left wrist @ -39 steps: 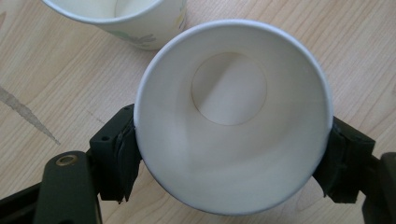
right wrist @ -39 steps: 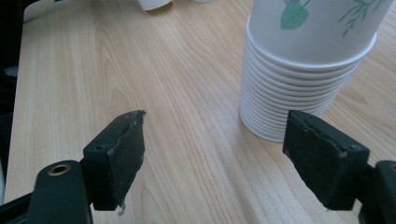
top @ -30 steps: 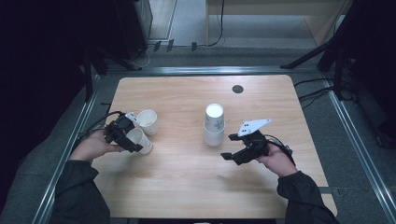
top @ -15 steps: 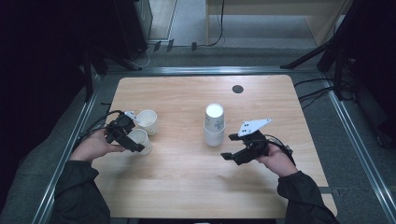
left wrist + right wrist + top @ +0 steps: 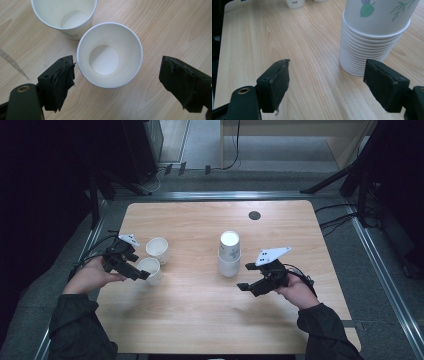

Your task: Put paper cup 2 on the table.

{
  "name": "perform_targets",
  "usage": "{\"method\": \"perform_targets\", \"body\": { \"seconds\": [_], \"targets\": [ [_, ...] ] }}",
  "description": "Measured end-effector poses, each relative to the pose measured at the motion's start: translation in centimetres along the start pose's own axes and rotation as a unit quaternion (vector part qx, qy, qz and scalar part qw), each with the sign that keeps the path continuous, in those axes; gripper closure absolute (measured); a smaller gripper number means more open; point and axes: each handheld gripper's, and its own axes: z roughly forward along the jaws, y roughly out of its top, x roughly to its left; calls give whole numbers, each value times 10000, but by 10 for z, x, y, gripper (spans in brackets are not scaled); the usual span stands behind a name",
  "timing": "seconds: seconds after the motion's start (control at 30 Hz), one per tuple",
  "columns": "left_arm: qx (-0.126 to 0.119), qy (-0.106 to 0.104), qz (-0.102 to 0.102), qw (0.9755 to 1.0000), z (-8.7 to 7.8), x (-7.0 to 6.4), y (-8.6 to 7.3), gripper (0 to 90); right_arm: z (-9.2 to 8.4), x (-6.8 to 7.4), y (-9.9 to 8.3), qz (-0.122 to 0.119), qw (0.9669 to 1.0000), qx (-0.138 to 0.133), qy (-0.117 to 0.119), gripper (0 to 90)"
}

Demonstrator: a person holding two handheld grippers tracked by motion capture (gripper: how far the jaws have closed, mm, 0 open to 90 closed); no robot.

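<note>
Two white paper cups stand upright and empty at the table's left, the near cup (image 5: 150,270) (image 5: 110,53) touching the far cup (image 5: 157,250) (image 5: 65,15). My left gripper (image 5: 137,267) (image 5: 119,62) hovers over the near cup. Its jaws have just been opening and now stand wide either side of the rim without touching it. An upside-down stack of cups (image 5: 229,255) (image 5: 372,37) with a leaf print stands mid-table. My right gripper (image 5: 250,281) (image 5: 327,72) is open and empty, low over the wood just right of the stack.
The wooden table (image 5: 200,320) has a small black round cap (image 5: 254,215) near its far edge. Dark floor, stands and cables surround the table. Bare wood lies between the two cups and the stack, and along the front.
The left gripper has let go of the near cup and risen slightly above it; the cup stays standing. The right hand has not moved.
</note>
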Motion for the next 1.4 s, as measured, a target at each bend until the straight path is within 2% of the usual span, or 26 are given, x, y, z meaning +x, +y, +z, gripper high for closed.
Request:
{"method": "perform_targets", "body": {
  "seconds": [0.27,0.4,0.57,0.67,0.87,0.97,1.13,1.4],
  "targets": [
    [-472,51,-95,9988,-17,-2,1,134,-1,0,0,3,10000,-17,-7,215],
    [-740,-75,-121,9972,-22,-5,6,134,-1,0,0,-5,10000,-13,-6,215],
    [-922,-187,-36,9956,-26,-15,17,138,-2,-1,0,-3,10000,-25,-17,215],
    [-925,-244,-7,9954,-24,-22,25,137,-3,0,0,-11,10000,-28,-10,215],
    [-863,-417,196,9952,-12,-36,39,136,-3,0,0,-15,10000,-30,-3,215],
    [-841,-433,183,9954,-5,-40,45,136,-5,-1,0,-7,10000,-51,-11,215],
    [-1010,-590,128,9931,4,-46,54,136,-6,-1,-1,-9,10000,-44,-22,215],
    [-1049,-473,265,9930,21,-59,65,137,-7,0,-2,-17,10000,-35,-43,215]
  ]
}}
